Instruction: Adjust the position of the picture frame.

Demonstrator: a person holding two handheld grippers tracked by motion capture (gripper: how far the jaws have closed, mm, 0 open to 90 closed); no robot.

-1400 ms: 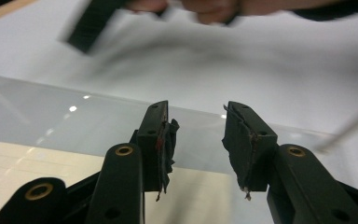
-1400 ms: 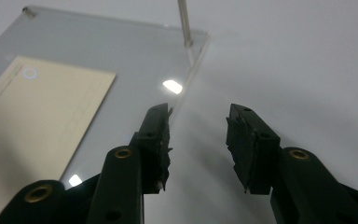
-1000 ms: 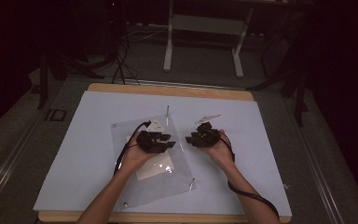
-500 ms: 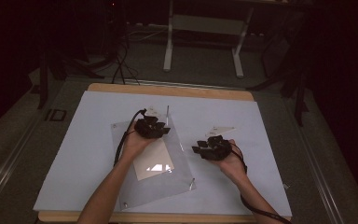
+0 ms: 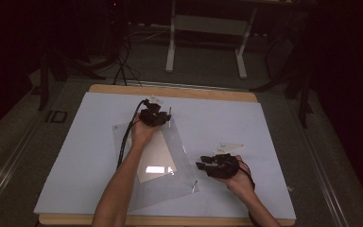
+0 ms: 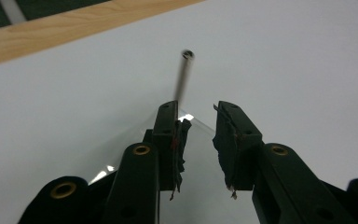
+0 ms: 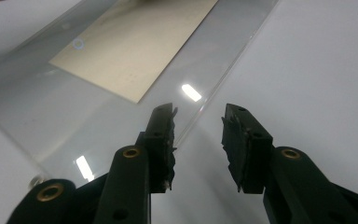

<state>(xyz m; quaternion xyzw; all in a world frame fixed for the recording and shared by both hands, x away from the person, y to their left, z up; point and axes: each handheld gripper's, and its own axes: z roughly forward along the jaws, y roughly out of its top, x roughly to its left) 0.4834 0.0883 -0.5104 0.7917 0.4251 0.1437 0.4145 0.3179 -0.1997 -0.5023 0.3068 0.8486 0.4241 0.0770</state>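
my left gripper (image 5: 157, 115), jaws apart, sits at the clear sheet's (image 5: 179, 156) twelve o'clock corner by the metal post (image 6: 184, 74); my right gripper (image 5: 207, 165), jaws apart, waits at three o'clock to steady it.

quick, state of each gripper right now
left gripper: open, jaws apart at the far corner of the clear sheet, holding nothing.
right gripper: open, jaws apart over the clear sheet's edge, holding nothing.
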